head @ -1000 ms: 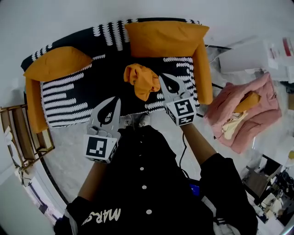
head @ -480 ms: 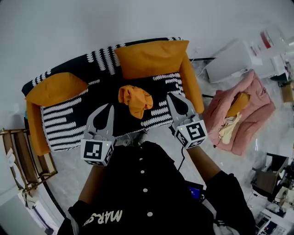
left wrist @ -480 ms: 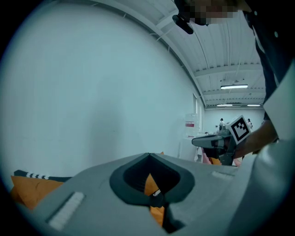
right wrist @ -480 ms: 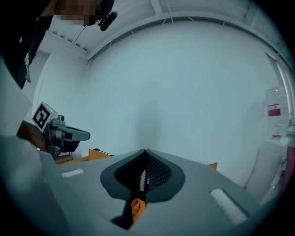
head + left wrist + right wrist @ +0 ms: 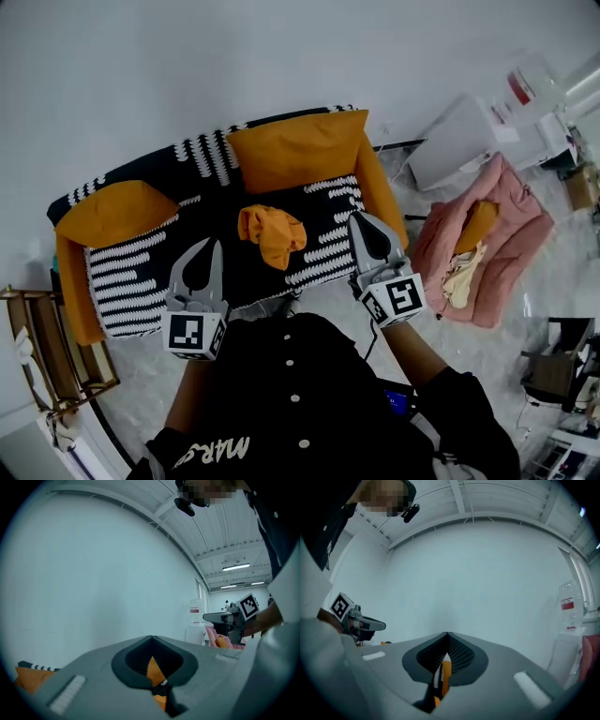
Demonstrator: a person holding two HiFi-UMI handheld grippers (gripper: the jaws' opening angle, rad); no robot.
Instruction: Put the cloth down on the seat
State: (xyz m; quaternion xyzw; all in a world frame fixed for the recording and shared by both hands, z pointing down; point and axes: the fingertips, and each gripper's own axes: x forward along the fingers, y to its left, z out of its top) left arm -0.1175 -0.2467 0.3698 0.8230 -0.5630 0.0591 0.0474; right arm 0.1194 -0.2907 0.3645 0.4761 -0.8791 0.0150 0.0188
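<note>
At the tips of the left gripper (image 5: 151, 638), seen in its own view, the two jaws are pressed together with nothing pinched between them. A sliver of orange shows through the rounded opening behind the tips, but I cannot tell which orange thing it belongs to. The right gripper (image 5: 447, 634) stands the same way in its view: jaws closed tip to tip and empty, with a strip of orange and black-and-white pattern showing through the gap.

From the head view, both grippers hover over the front edge of a sofa (image 5: 141, 272) covered in black fabric with white dashes. The left gripper is near the seat's middle-left and the right gripper near its right end. Between them, and clear of both, the orange cloth (image 5: 272, 232) lies crumpled on the seat, one fold hanging toward the front edge. It sits just in front of an orange back cushion (image 5: 295, 150). A second orange cushion (image 5: 117, 211) leans at the sofa's left end, and an orange armrest (image 5: 382, 192) runs down its right side.

On the pale floor right of the sofa lies a pink heap of fabric (image 5: 511, 211) with yellow and cream pieces in it. A wooden rack (image 5: 47, 342) stands at the left.
</note>
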